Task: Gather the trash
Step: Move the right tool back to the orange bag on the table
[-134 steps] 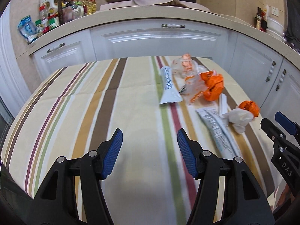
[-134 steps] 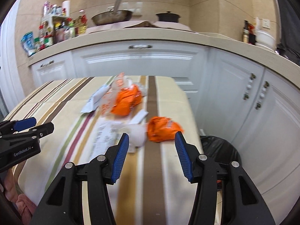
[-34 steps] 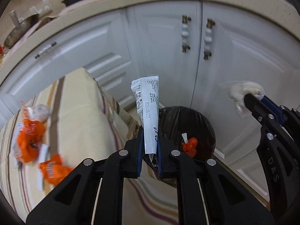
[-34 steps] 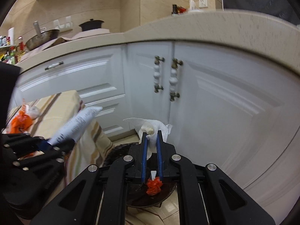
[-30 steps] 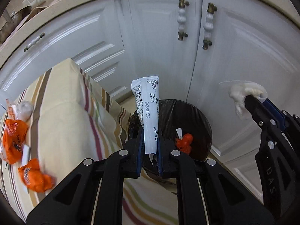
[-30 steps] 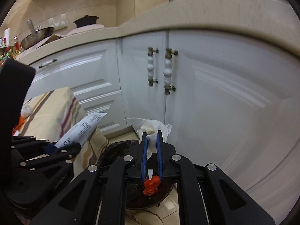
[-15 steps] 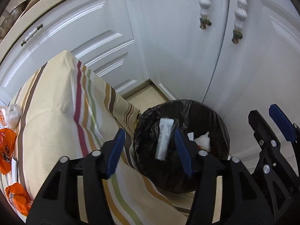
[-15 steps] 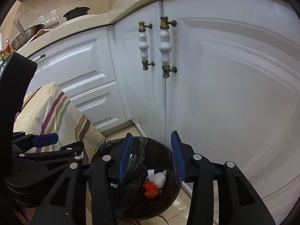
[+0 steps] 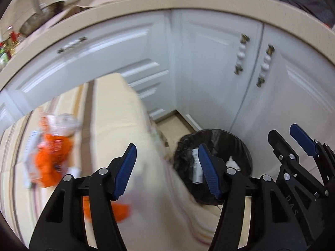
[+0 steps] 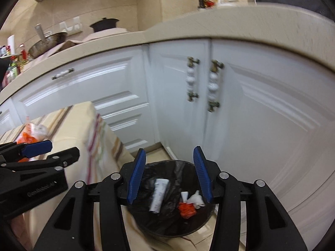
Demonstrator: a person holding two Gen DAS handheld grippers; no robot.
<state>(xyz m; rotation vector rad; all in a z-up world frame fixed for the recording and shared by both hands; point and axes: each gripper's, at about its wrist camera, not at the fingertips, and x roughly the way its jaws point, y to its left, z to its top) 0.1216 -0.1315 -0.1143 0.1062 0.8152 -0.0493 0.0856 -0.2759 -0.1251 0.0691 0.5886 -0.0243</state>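
Note:
The black-lined trash bin (image 10: pixel 167 228) stands on the floor by the table's corner; it also shows in the left wrist view (image 9: pixel 240 142). In it lie a white tube (image 10: pixel 159 194), a white tissue wad (image 10: pixel 195 199) and an orange wrapper (image 10: pixel 187 209). My right gripper (image 10: pixel 168 174) is open and empty above the bin. My left gripper (image 9: pixel 167 169) is open and empty over the table's edge. Orange wrappers (image 9: pixel 50 161) and clear plastic (image 9: pixel 65 123) lie blurred on the striped tablecloth (image 9: pixel 117 108). Another orange wrapper (image 9: pixel 119 211) lies near the left fingers.
White cabinet doors (image 10: pixel 240 115) with beaded handles (image 10: pixel 213 85) stand right behind the bin. A beige counter (image 10: pixel 188 25) above carries a pan and a pot. The right gripper shows at the lower right of the left wrist view (image 9: pixel 293 144).
Both grippers opened and dropped the tube and the tissue into the bin. Since half a second ago both have tilted up and the left has swung back toward the table.

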